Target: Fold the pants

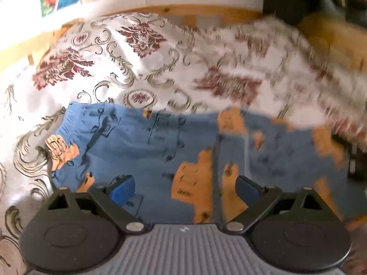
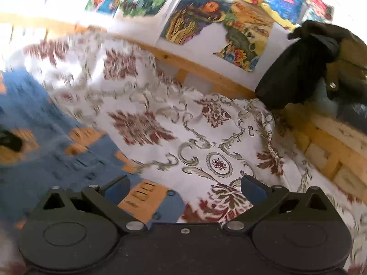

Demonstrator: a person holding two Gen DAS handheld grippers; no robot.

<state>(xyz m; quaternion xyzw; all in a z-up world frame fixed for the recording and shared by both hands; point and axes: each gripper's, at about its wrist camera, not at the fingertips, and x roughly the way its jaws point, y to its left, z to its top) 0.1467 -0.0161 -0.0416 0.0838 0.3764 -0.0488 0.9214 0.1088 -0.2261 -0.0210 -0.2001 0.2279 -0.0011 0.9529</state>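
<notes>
The blue pants [image 1: 142,146] with orange patches lie spread flat on a bed's patterned bedspread [image 1: 119,68]. The left gripper [image 1: 184,189] hovers over them, fingers [image 1: 121,189] spread wide and holding nothing. The right gripper [image 2: 185,189] sits at the pants' edge, likewise spread and empty, with colourful posters [image 2: 206,18] on the wall behind.

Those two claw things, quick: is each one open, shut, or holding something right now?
Left gripper: open, holding nothing, above the blue pants.
Right gripper: open, holding nothing, over the pants' edge and the patterned bedspread.
</notes>
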